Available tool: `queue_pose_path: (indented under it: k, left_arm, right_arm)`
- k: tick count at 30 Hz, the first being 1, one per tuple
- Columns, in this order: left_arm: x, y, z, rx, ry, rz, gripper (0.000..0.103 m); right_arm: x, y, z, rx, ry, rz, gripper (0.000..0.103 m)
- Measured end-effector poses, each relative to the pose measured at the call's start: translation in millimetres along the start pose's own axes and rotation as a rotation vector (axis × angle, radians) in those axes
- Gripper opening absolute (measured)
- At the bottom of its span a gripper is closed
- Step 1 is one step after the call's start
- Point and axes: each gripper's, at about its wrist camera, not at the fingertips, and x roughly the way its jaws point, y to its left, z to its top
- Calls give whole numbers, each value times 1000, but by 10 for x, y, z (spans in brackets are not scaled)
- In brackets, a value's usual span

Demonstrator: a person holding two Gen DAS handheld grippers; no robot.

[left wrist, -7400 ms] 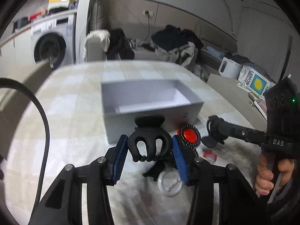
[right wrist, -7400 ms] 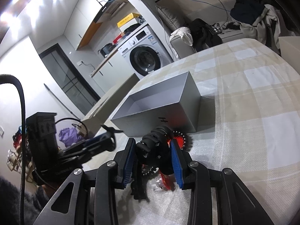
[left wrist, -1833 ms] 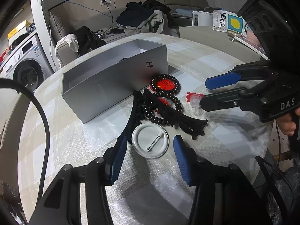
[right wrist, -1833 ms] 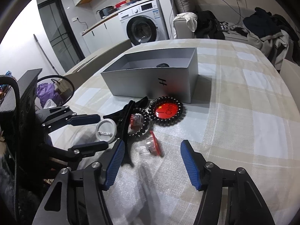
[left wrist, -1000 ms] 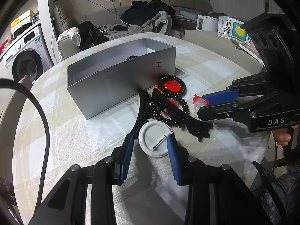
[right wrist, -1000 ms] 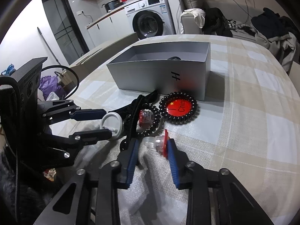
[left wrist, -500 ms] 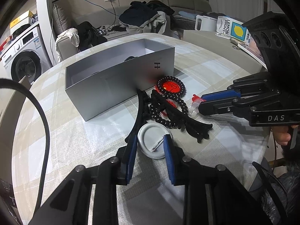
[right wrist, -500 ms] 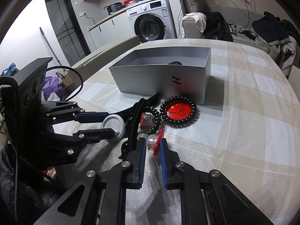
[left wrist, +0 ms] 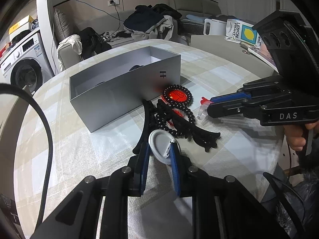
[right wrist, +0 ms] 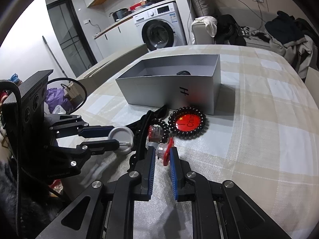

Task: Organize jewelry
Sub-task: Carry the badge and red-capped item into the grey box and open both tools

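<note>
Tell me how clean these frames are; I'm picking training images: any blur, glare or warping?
Left wrist view: strong fisheye bending with dark corners; the box wall shows a red reflection beside the badge; a blurred streak under the left tongs. Right wrist view: same warping, sharp centre, soft shadows under the right tongs.

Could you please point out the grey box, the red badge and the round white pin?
grey box (right wrist: 159, 91), right wrist view, front wall.
red badge (right wrist: 186, 124), right wrist view, red face.
white pin (left wrist: 160, 144), left wrist view, back face.
</note>
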Motion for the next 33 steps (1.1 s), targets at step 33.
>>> queue_pose_path:
  k: [33]
  left_arm:
    - [126,-106,78,51,42,-10,4]
  right_arm:
    - [-44,-43,-51,28,-22,14,13]
